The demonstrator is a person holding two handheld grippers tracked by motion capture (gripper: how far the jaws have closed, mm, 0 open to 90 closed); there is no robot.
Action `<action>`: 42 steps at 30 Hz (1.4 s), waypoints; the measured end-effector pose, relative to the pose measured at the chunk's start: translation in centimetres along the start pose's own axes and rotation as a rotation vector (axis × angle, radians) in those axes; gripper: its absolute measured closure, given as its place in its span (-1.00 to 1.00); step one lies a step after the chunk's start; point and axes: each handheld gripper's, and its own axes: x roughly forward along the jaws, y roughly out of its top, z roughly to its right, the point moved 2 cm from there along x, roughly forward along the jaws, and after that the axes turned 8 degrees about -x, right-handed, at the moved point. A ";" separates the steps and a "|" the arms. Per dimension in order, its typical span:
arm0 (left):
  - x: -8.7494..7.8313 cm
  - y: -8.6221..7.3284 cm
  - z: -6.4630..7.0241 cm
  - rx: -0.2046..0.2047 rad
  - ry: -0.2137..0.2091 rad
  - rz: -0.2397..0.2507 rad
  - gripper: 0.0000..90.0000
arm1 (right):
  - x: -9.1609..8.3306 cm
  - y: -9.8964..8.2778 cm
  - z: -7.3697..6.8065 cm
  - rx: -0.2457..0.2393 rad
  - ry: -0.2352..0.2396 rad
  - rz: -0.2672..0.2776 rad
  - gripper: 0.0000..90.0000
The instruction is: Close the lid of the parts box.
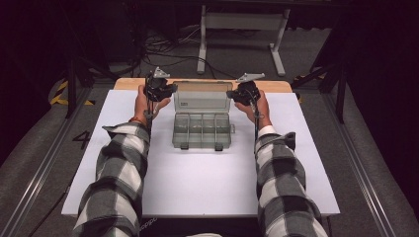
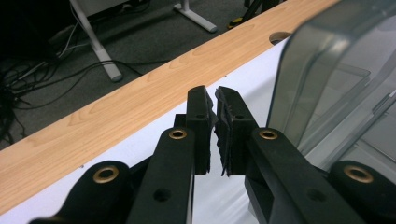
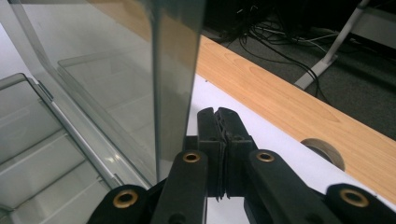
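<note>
- A white table top [image 1: 197,182] fills the middle of the high view, with a strip of bare wood [image 1: 133,84] along its far edge; dark floor, cables and a white desk frame [image 1: 242,22] lie beyond.
- Two forearms in black-and-white checked sleeves [image 1: 118,173] come in from the near side, one down each flank of the table.
- A clear plastic compartment box [image 1: 202,131] sits at the centre of the far half of the table, its latches facing the person and its inner dividers showing.
- The box's lid [image 1: 202,98] stands raised at the back, between the two grippers.
- The left gripper [image 2: 215,105] is held just beside the lid's left edge; its jaws are drawn almost together, a thin slit between the pads, with nothing in them.
- The right gripper [image 3: 218,114] is held just beside the lid's right edge, whose wall rises close along its left jaw; its pads are pressed flat together and grasp nothing.
- A round hole [image 3: 322,151] is cut in the wood strip near the right gripper.
</note>
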 end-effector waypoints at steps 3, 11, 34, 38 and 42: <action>-0.5 0.0 0.3 0.010 -0.004 0.003 0.86 | -0.5 0.1 -0.2 0.002 0.001 0.014 0.97; -1.4 -0.2 1.0 0.024 0.000 0.003 0.87 | -1.8 0.3 -0.7 -0.005 0.003 0.032 0.95; -3.5 -0.7 2.4 0.095 -0.023 -0.006 0.91 | -3.5 0.5 -1.9 -0.030 0.024 0.043 0.94; -3.9 -0.6 2.7 0.108 -0.035 0.006 0.91 | -3.8 0.5 -1.9 -0.034 0.023 0.043 0.94; -4.3 -0.5 2.9 0.120 -0.037 0.002 0.91 | -4.2 0.7 -2.1 -0.045 0.025 0.046 0.94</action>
